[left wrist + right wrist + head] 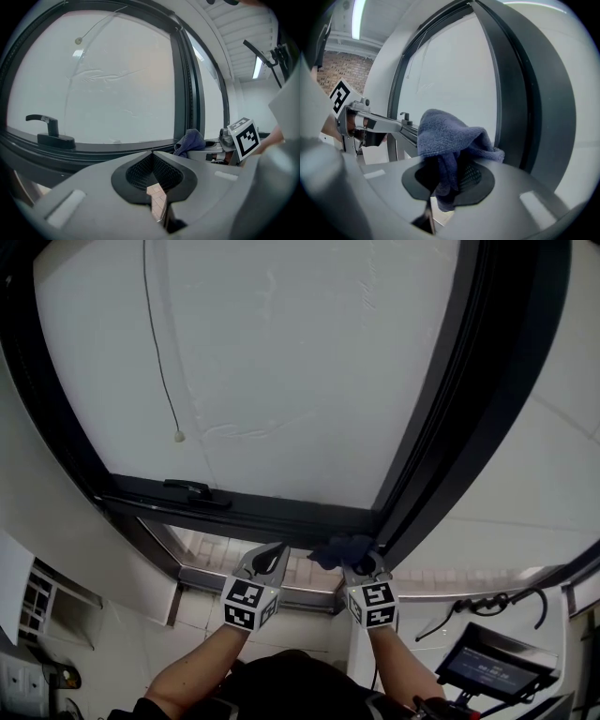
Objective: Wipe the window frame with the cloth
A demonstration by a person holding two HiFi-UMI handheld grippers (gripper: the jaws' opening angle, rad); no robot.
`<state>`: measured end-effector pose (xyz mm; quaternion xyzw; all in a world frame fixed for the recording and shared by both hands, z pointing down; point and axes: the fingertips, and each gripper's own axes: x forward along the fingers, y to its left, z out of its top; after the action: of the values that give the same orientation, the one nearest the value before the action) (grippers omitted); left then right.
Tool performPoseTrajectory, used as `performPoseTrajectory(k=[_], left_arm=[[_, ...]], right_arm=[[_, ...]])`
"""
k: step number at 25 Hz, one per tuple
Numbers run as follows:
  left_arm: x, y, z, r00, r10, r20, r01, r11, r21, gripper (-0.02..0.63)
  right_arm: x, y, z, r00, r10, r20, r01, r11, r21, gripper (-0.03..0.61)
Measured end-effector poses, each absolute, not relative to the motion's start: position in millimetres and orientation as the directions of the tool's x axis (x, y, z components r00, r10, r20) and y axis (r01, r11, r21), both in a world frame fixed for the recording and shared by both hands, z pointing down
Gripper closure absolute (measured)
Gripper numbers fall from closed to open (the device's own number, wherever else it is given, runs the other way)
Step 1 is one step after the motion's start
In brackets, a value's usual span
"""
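Observation:
A dark blue cloth (341, 549) is bunched at the lower right corner of the black window frame (281, 514), where the bottom rail meets the upright post. My right gripper (360, 563) is shut on the cloth (450, 140), which drapes over its jaws right next to the post (513, 103). My left gripper (272, 557) is shut with nothing in it, its tips just below the bottom rail, left of the cloth (190, 140). The right gripper (213, 147) shows at the right of the left gripper view.
A black window handle (192, 491) sits on the bottom rail to the left. A thin cord with a small knob (178, 436) hangs in front of the pane. A tiled sill (225, 554) lies below the frame. A dark device with cables (487, 667) is at lower right.

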<state>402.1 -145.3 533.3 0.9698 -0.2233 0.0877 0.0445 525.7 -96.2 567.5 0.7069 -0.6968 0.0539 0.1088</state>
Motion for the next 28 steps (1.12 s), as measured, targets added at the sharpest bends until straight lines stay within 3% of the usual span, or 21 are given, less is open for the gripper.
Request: performPoseTrajectory(k=[28], left_arm=[[254,-201,536,0.755,-0.63,0.182,-0.65,-0.755,0.085,0.62]], right_arm=[[394,-186,570,-0.189,-0.95,0.248,-0.974,0.213,0.073,0.52]])
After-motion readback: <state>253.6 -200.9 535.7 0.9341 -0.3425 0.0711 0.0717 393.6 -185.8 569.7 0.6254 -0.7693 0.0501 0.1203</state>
